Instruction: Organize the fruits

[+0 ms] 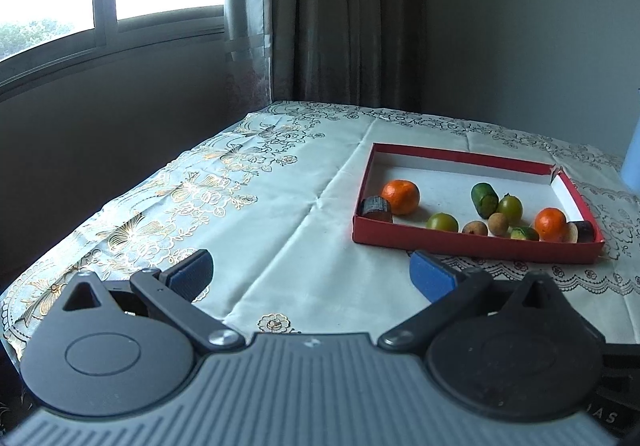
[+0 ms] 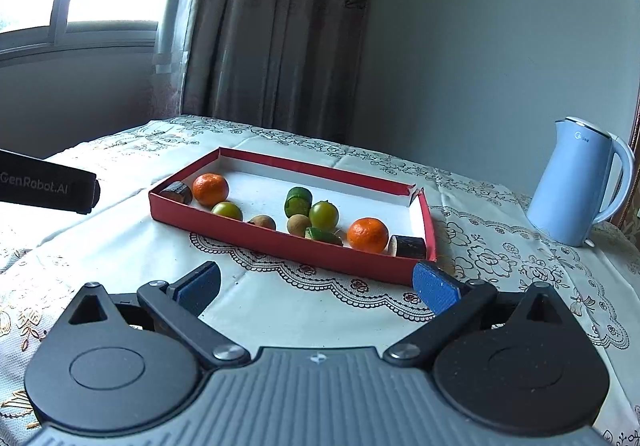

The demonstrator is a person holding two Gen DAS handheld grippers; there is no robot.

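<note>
A shallow red box (image 1: 472, 244) (image 2: 280, 242) with a white floor lies on the table. It holds two oranges (image 1: 401, 197) (image 2: 368, 235), green round fruits (image 1: 442, 223) (image 2: 323, 215), small brown fruits (image 1: 498, 224) (image 2: 298, 225), green cut pieces (image 1: 484, 199) (image 2: 298, 201) and dark cylinders (image 1: 375, 208) (image 2: 408, 247) at both ends. My left gripper (image 1: 312, 278) is open and empty, short of the box's near-left corner. My right gripper (image 2: 318, 288) is open and empty in front of the box's near wall. The left gripper's body (image 2: 48, 188) shows at the left edge of the right wrist view.
A light blue electric kettle (image 2: 580, 186) stands to the right of the box. A flowered tablecloth (image 1: 240, 206) covers the table. A window, a curtain (image 1: 344, 14) and a wall lie behind the table's far edge.
</note>
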